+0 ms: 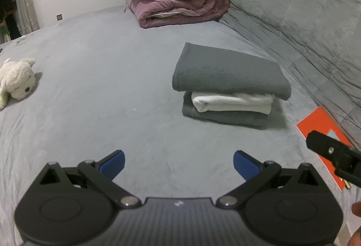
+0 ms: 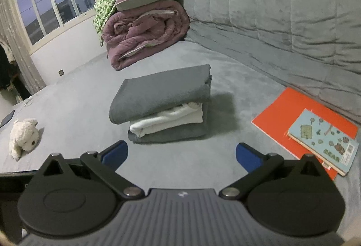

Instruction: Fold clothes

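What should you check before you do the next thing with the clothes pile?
1. Left gripper empty, jaws wide: ok.
2. Right gripper empty, jaws wide: ok.
3. Folded stack of three pieces sits on the bed: ok.
4. Top grey piece sits square on the white piece: not ok, it overhangs.
5. Another garment waiting to be folded: cannot tell, none in view.
6. Books clear of the stack: ok.

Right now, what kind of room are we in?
Most likely a bedroom: a wide grey bed carries a rolled mauve quilt topped with pillows, a stack of folded grey and white clothes, and a white plush dog.
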A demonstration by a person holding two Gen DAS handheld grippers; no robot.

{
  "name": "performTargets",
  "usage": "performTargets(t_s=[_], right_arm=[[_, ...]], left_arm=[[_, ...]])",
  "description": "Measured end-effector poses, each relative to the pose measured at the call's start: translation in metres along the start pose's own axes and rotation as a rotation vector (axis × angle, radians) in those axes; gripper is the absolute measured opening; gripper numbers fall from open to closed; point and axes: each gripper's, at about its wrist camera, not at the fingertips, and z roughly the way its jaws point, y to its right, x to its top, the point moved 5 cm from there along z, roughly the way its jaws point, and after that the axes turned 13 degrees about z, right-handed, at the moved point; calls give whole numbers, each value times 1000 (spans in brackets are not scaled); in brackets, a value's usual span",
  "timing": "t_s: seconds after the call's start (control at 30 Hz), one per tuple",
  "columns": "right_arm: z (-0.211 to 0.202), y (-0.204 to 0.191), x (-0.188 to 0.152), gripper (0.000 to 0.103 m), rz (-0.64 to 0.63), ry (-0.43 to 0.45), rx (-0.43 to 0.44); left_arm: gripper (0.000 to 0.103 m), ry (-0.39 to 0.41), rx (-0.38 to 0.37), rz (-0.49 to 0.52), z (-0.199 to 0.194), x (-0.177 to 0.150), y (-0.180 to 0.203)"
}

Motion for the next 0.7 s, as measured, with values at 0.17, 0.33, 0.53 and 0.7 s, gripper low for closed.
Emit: performTargets(t_s=[0.17, 0.33, 0.53, 0.7], right_arm=[[3, 0, -6, 103, 0, -33, -24], [1, 1, -8, 103, -1, -29, -29], [3, 1, -8, 103, -3, -35, -37], [4, 1, -8, 103, -5, -36, -37]], left_arm=[[102, 4, 10, 20, -2, -1, 5], [102, 4, 10, 28, -2, 0, 7], [102, 3, 8, 32, -2, -1, 9], [102, 4, 8, 32, -2, 0, 9]])
